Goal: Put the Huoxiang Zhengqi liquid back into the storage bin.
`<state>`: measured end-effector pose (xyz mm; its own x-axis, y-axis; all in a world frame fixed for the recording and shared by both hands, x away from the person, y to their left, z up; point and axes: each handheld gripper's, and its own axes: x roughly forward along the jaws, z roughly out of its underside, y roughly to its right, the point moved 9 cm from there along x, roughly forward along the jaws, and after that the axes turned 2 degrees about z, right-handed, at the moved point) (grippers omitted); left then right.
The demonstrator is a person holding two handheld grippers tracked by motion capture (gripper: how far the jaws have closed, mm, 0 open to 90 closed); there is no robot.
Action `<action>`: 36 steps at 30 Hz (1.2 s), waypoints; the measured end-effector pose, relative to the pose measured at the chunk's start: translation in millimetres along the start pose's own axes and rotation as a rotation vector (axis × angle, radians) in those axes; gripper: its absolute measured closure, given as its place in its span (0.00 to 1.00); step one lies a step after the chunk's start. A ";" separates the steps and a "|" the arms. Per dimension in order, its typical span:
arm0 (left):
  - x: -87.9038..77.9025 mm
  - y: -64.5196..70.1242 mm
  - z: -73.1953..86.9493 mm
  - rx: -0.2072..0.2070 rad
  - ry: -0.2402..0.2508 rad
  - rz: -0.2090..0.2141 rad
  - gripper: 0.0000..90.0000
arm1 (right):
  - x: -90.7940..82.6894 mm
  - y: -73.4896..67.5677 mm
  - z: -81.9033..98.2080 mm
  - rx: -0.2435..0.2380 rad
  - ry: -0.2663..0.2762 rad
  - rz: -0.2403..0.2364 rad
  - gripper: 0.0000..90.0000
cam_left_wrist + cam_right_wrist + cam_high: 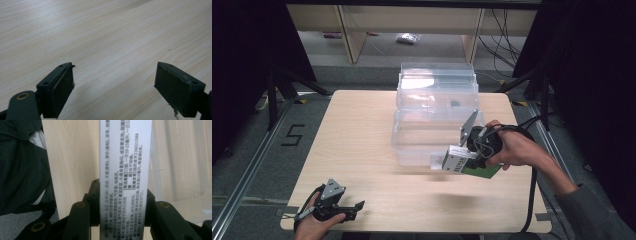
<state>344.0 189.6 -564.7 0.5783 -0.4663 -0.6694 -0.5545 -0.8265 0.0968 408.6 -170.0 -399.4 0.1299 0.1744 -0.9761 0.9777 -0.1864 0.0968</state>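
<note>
A white and green carton printed with small text hangs above the table's right half, just in front of a clear plastic bin. My right gripper is shut on it. In the right gripper view the carton runs upward between the jaws, pinched on both narrow sides. My left gripper rests low at the table's front left corner, held by a hand. In the left gripper view its jaws stand wide apart over bare wood, and the left gripper holds nothing.
The clear bin's hinged lid stands open at the back. The light wooden table spreads to the left of the bin. A dark sleeve lies at the left of the right gripper view. Shelving legs and cables stand beyond the table.
</note>
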 end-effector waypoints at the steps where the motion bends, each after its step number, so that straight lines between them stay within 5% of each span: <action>1: -0.8 -1.0 0.7 0.011 -0.010 -0.002 0.17 | -1.6 0.8 -0.8 0.005 0.000 0.001 0.72; 2: -4.3 -4.1 3.9 0.055 -0.060 0.002 0.17 | -4.8 4.9 -2.6 -0.015 -0.002 0.011 0.72; 4: -3.6 -4.3 3.5 0.055 -0.051 -0.003 0.17 | -8.2 7.1 -3.8 0.000 -0.008 0.017 0.72; 7: -0.4 -0.6 0.3 0.004 -0.005 -0.002 0.17 | -10.4 11.2 -6.4 -0.009 0.001 0.016 0.72; 9: -3.9 -4.8 3.6 0.057 -0.052 -0.005 0.17 | -12.9 14.5 -8.6 -0.006 -0.002 0.022 0.72; 11: -3.7 -4.7 3.6 0.056 -0.051 -0.005 0.17 | -14.0 17.2 -10.7 -0.002 -0.001 0.021 0.72; 12: -0.3 -0.6 0.2 0.004 -0.003 -0.002 0.17 | -14.3 19.6 -11.5 -0.009 -0.005 0.024 0.72; 13: -0.1 -0.1 -0.1 0.001 0.001 0.001 0.17 | -14.0 21.9 -13.0 -0.024 -0.004 0.026 0.72; 23: -1.2 -1.9 0.9 0.017 -0.015 -0.004 0.17 | -13.8 43.6 -21.7 -0.032 -0.025 0.032 0.72; 29: -1.9 -0.6 0.7 0.015 -0.015 0.008 0.17 | -9.7 58.7 -29.3 -0.084 -0.017 0.029 0.72; 36: -0.5 0.5 -0.2 0.001 0.001 0.006 0.17 | -3.7 76.7 -31.2 -0.062 -0.012 0.034 0.72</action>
<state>343.5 189.3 -564.2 0.5754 -0.4718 -0.6680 -0.5586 -0.8233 0.1003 488.2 -154.8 -382.2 0.1614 0.1574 -0.9743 0.9812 -0.1317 0.1413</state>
